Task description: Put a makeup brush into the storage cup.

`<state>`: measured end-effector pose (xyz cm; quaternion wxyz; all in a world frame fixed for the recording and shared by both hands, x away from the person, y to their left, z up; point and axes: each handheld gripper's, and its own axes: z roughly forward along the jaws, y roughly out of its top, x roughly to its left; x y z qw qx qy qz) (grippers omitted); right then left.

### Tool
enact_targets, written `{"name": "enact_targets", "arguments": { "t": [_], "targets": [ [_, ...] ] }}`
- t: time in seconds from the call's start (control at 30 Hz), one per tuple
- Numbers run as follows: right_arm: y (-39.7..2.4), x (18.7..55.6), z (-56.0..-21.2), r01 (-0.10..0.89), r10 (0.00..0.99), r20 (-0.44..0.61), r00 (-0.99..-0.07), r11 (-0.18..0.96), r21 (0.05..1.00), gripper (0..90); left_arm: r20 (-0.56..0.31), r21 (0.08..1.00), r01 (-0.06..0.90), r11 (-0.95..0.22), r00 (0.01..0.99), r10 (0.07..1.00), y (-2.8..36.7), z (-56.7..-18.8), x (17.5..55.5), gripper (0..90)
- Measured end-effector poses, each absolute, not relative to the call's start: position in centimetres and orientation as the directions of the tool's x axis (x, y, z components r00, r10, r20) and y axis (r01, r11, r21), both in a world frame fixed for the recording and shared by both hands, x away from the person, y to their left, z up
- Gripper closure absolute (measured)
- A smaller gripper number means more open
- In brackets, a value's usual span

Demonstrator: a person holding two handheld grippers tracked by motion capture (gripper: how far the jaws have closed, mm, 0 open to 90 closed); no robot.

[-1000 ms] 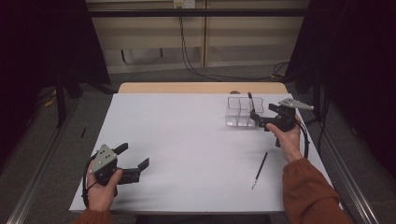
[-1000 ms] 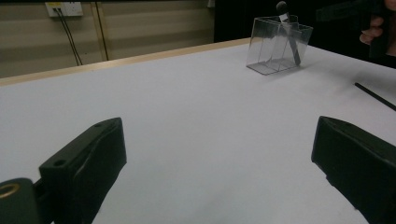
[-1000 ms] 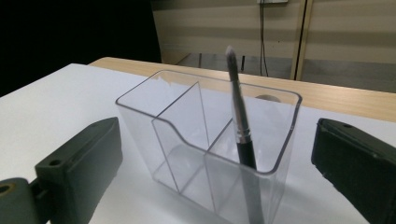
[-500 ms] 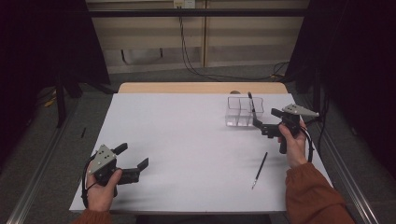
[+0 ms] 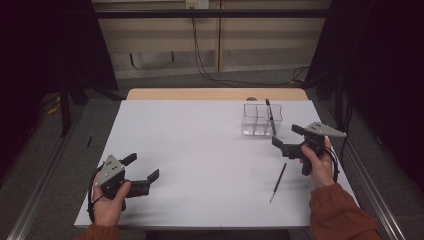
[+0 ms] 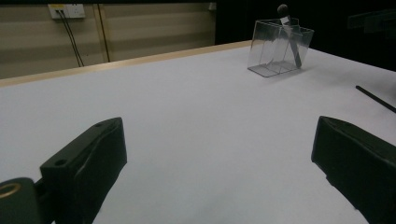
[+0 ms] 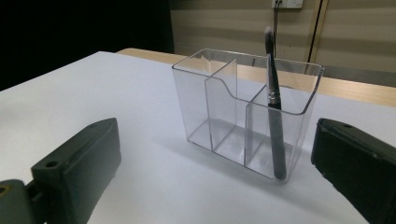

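Observation:
A clear plastic organiser (image 5: pixel 261 120) (image 7: pixel 243 114) (image 6: pixel 279 46) with several compartments stands at the table's far right. One dark brush (image 5: pixel 270 116) (image 7: pixel 274 112) stands upright in its right-hand compartment. A second dark brush (image 5: pixel 278 182) (image 6: pixel 376 99) lies flat on the white table (image 5: pixel 200 150) near the right front. My right gripper (image 5: pixel 288 140) (image 7: pixel 210 186) hangs open just in front of the organiser, nothing between its jaws. My left gripper (image 5: pixel 142 169) (image 6: pixel 219 186) rests open at the front left, holding nothing.
The table's wooden far edge (image 5: pixel 215 94) runs along the back. Metal rails (image 5: pixel 40 205) flank the table on the floor. Cables (image 5: pixel 200 60) hang down the rear wall. Dark curtains close both sides.
My right gripper has drawn back from the organiser toward the front right and dropped lower. The left gripper has hardly moved.

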<state>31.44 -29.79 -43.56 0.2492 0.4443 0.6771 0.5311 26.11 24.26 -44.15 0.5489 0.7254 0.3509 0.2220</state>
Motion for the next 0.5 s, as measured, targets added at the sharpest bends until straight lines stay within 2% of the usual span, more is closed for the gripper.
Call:
{"name": "enact_targets", "arguments": {
  "t": [0.5],
  "targets": [
    [-29.5,27.8,-44.1,0.320,0.873,0.108,-0.475,0.057,0.946,0.8,-0.058,0.953,0.260,-0.155,0.659,0.750,24.5,-44.1,26.3,3.3]
  ]
}}
